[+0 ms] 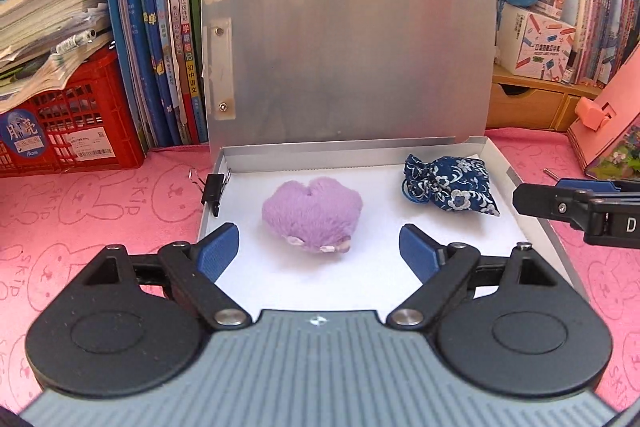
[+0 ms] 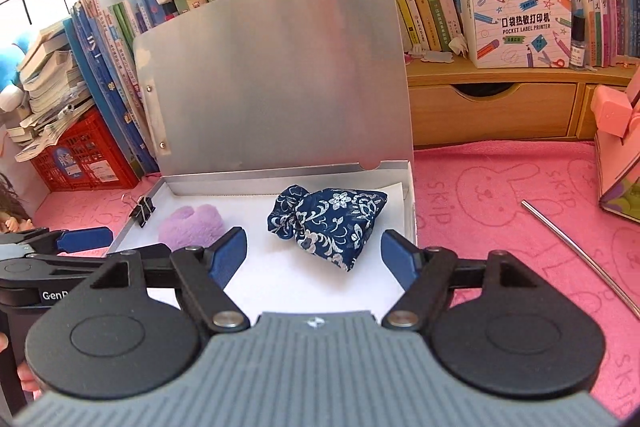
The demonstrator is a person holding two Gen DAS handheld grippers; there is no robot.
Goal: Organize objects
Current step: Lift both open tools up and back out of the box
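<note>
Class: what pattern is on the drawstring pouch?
White flowers on navy pouch; clearest in the right wrist view.

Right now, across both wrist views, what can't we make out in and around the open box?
- Purple plush: right wrist view, near side hidden behind the right gripper finger.
- Blue floral pouch: contents unseen, tied shut.
- Box: front edge hidden by the left gripper body.
- Metal rod: near end cut off by the frame.

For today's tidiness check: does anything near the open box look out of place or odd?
A metal rod lies loose and slanted on the pink cloth, right of the box. A binder clip is clamped on the box's left wall.
</note>
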